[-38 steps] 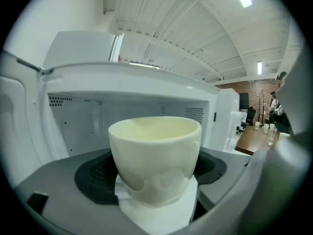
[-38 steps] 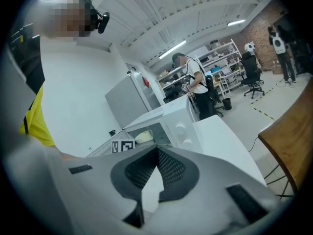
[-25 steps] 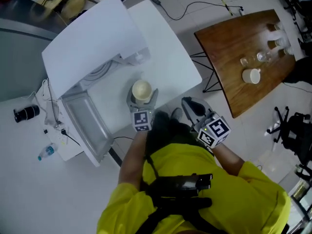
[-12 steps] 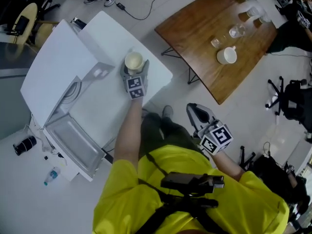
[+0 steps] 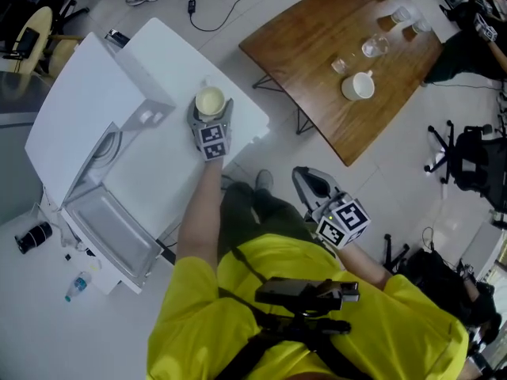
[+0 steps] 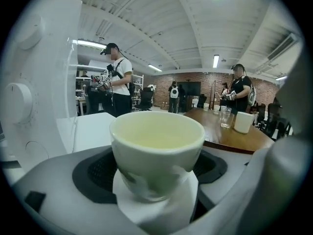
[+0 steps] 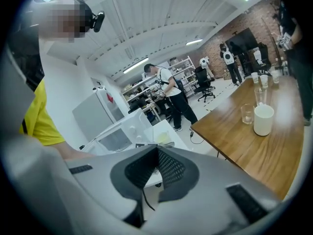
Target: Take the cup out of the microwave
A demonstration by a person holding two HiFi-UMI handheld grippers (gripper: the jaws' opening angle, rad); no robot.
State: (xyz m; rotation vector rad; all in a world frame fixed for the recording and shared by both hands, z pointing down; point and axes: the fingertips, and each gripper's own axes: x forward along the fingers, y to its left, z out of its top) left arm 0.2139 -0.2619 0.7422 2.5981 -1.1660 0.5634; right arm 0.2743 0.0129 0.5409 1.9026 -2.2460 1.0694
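Note:
My left gripper (image 5: 211, 110) is shut on a cream cup (image 5: 210, 100), holding it upright over the white table (image 5: 170, 165), to the right of the white microwave (image 5: 75, 117). The microwave's door (image 5: 111, 232) hangs open. In the left gripper view the empty cup (image 6: 156, 148) fills the space between the jaws, and the microwave's knob panel (image 6: 34, 82) rises at the left. My right gripper (image 5: 304, 175) is shut with nothing in it, off the table's near side, close to the person's body. Its dark pads (image 7: 168, 168) meet in the right gripper view.
A wooden table (image 5: 317, 62) at the right carries a white mug (image 5: 358, 85) and several glasses (image 5: 372, 47). A water bottle (image 5: 77, 286) and a black cylinder (image 5: 32, 236) lie on the floor at the left. Other people stand in the room (image 6: 117, 77).
The left gripper carried the cup away from the microwave's opening, out over the white table towards its far edge. The right gripper drew back from the table towards the body.

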